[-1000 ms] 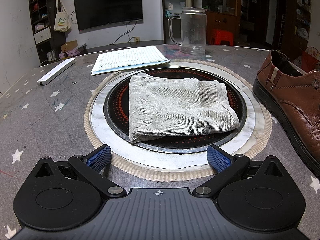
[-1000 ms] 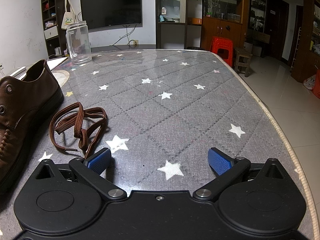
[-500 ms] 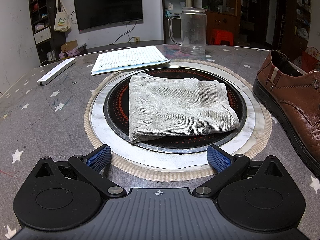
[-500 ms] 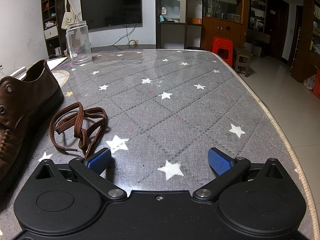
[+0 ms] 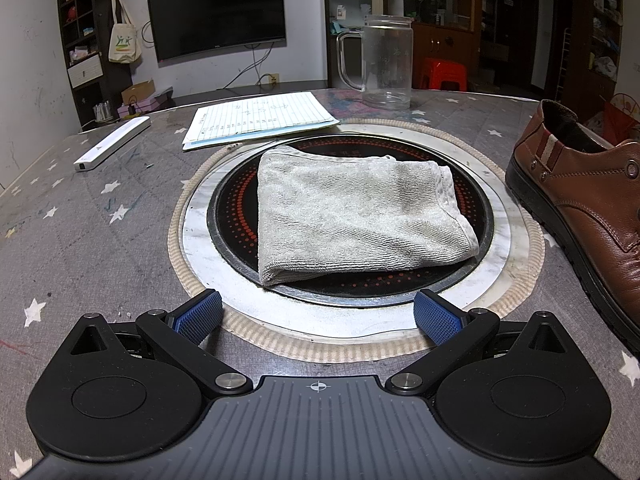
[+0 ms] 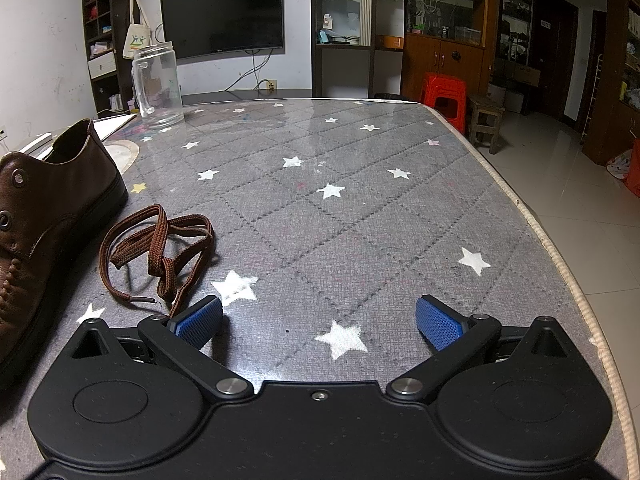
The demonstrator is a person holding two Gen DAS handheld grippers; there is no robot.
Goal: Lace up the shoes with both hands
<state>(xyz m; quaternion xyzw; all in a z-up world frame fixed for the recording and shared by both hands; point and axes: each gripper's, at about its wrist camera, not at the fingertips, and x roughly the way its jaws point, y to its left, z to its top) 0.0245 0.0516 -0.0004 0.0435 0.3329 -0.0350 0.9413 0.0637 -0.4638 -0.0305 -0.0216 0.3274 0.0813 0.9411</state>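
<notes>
Left claw: you are holding the left claw spread wide and empty, low over the worktop, its blue pads sitting at the near rim of the round hotplate.
Right claw: you are keeping the right claw released too, gripping nothing, hovering over a bare stretch of the starred cover.
Shoe: the brown leather shoe is standing upright on the worktop, at the right edge of the left view and the left edge of the right view, its eyelets showing with no lace through them.
Lace: the brown shoelace is lying in loose loops on the worktop just beside the shoe, one end trailing close to your right claw's left pad; whether they are touching, you cannot tell.
Towel: a folded grey towel is resting on the hotplate, straight ahead of your left claw.
Further back: a lined sheet of paper, a white bar and a clear glass jar are sitting beyond the hotplate.
</notes>
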